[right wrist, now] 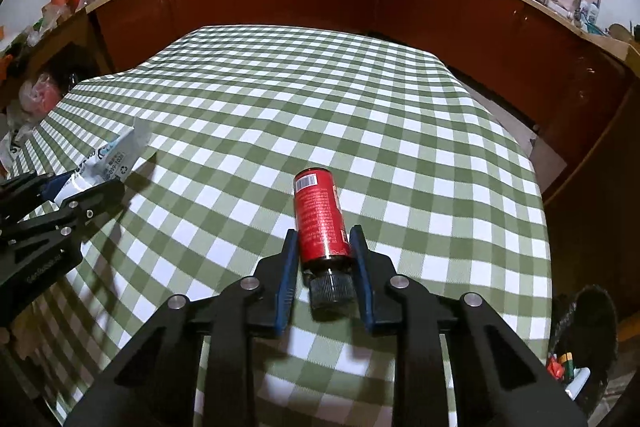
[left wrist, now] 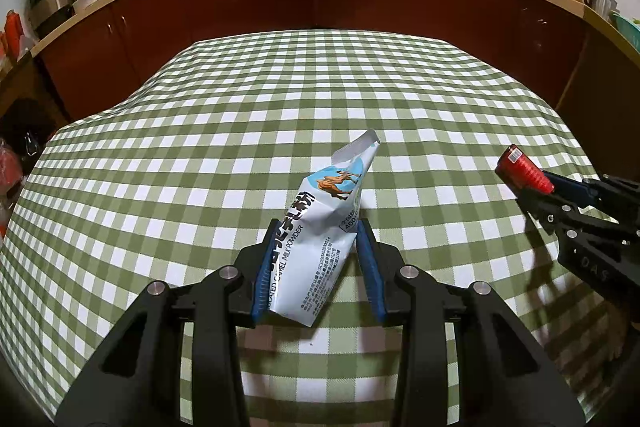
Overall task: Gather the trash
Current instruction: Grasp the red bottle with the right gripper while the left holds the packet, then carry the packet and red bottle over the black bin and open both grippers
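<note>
Between left claw pads, pouch reads "CAMEL MILK POWDER".

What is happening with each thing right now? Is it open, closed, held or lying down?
Left gripper: shut on the milk powder bag.
Milk powder bag: torn open at the top, crumpled, held up off the tablecloth.
Right gripper: shut on the red bottle.
Red bottle: black cap on, cap end toward the camera, held tilted.
Checked tablecloth: spread over the table, slightly wrinkled.
</note>
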